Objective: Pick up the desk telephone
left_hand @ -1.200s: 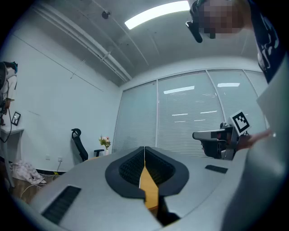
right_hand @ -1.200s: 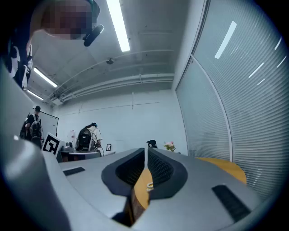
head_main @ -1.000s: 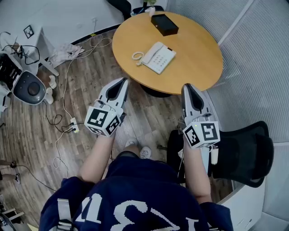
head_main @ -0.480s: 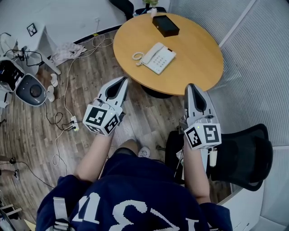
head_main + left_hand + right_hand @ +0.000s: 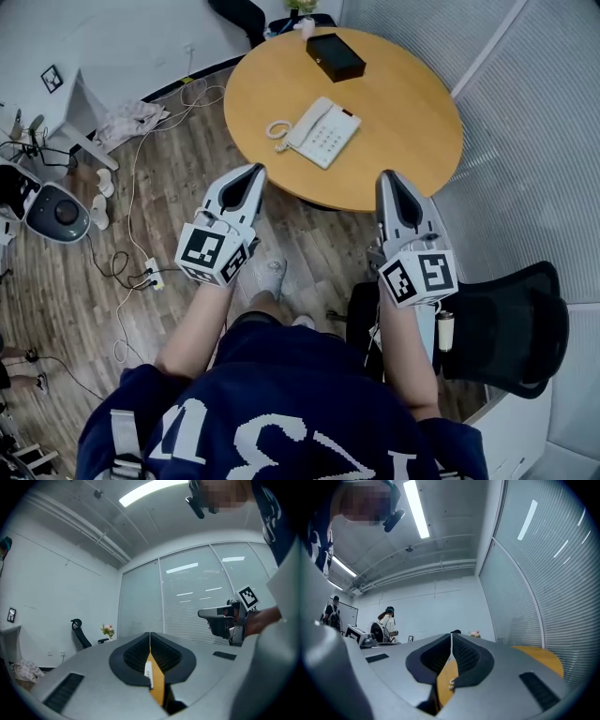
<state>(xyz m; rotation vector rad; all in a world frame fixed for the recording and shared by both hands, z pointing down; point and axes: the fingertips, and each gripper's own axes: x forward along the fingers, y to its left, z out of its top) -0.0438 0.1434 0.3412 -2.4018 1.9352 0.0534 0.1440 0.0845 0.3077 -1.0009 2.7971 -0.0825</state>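
Note:
The white desk telephone (image 5: 322, 131), its coiled cord (image 5: 277, 129) at its left, lies on the round wooden table (image 5: 412, 122). My left gripper (image 5: 255, 172) is held short of the table's near edge, shut and empty. My right gripper (image 5: 387, 180) reaches that edge at the right, also shut with nothing in it. In the left gripper view the shut jaws (image 5: 150, 635) frame a thin strip of the table and a sliver of the telephone (image 5: 148, 671); the right gripper (image 5: 220, 618) shows alongside. The right gripper view has shut jaws (image 5: 451, 638) with the table (image 5: 536, 656) beyond.
A black box (image 5: 335, 56) lies at the table's far side. A black office chair (image 5: 511, 319) stands at my right, by a glass wall with blinds. Cables and a power strip (image 5: 150, 267) lie on the wooden floor at the left. Two people (image 5: 386, 626) stand far off.
The person has stepped toward the table, so its near edge now lies closer to both gripper tips. Both grippers stay shut and empty.

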